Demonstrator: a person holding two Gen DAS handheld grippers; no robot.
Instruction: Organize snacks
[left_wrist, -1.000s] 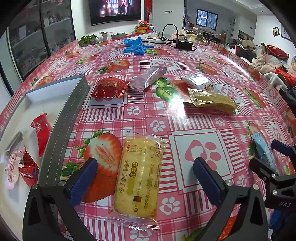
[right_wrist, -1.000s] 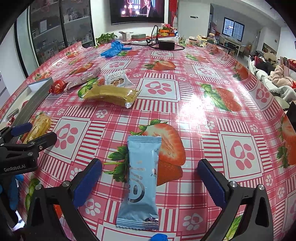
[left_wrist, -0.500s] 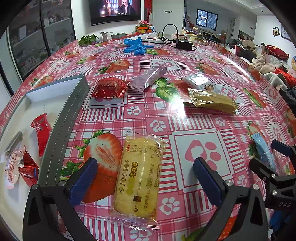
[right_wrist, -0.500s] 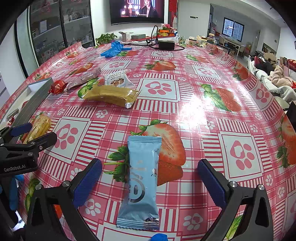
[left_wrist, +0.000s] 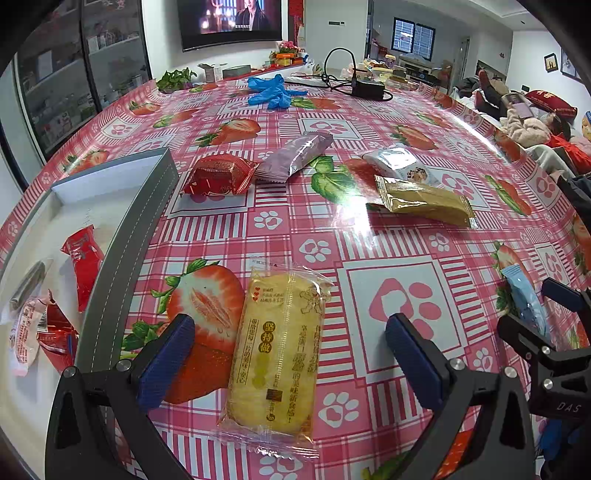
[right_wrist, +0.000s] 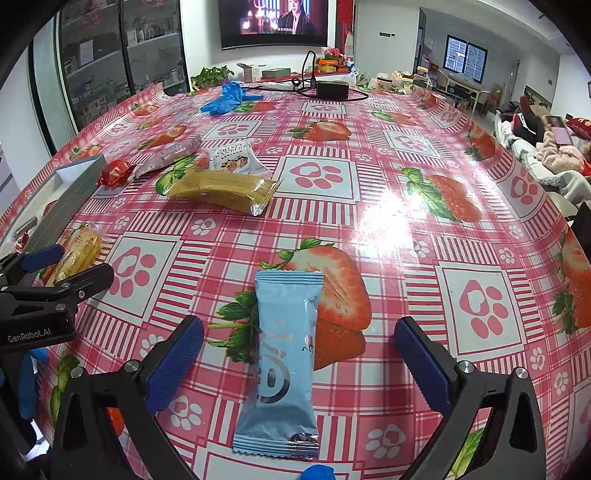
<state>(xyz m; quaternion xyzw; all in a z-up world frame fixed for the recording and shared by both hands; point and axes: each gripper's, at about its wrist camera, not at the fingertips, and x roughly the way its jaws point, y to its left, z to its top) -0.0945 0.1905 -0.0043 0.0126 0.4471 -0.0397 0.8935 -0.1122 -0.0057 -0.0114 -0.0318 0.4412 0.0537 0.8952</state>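
Tablecloth (right_wrist: 406, 206) bare right of blue packet (right_wrist: 284, 354)

A table with a pink strawberry and paw-print cloth (left_wrist: 391, 295) fills both views. At its far end lie blue gloves (left_wrist: 271, 90), and to the right of them a black power adapter (left_wrist: 367, 88) with a looped cable. Beyond the table's far edge a television (right_wrist: 273, 22) hangs on the wall, switched on. A green plant (right_wrist: 212, 75) stands at the far left corner of the table.
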